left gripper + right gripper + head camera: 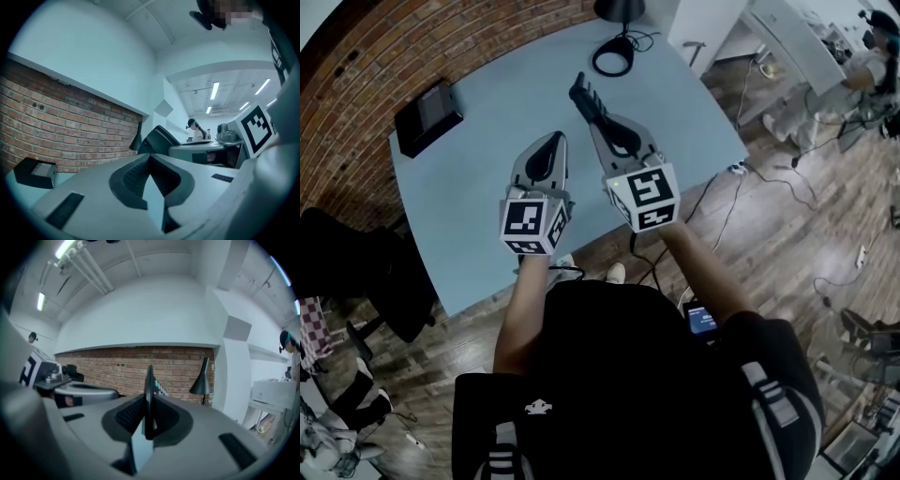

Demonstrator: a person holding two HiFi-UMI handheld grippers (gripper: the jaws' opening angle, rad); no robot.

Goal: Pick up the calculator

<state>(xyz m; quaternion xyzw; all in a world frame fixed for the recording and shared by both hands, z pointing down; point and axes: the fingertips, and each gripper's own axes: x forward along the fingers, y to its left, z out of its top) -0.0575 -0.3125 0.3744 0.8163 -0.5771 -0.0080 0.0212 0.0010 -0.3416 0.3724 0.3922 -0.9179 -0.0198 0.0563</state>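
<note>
Right gripper (pixel 602 127) is clenched on the calculator (pixel 582 94), held edge-on and jutting past its jaws toward 11 o'clock

Calculator (pixel 584 96) in the right gripper's (pixel 600 120) jaws, above the worktop (pixel 487 187); box (pixel 428 117) far left, lamp (pixel 619 9) behind.

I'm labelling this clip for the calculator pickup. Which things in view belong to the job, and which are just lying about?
Job: calculator; right gripper, shut on it.
Lying about: black box on the table; lamp; left gripper, shut and empty.
</note>
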